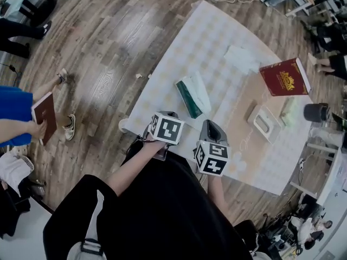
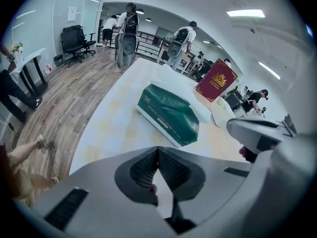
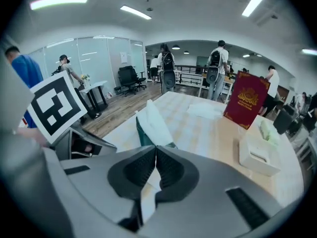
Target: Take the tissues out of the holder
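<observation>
Green tissue pack [image 3: 142, 132] partly behind shut right tongs [image 3: 155, 148].

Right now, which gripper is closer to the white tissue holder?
Right. The right gripper is left of the white tissue holder in the head view; the left gripper is even farther left.
</observation>
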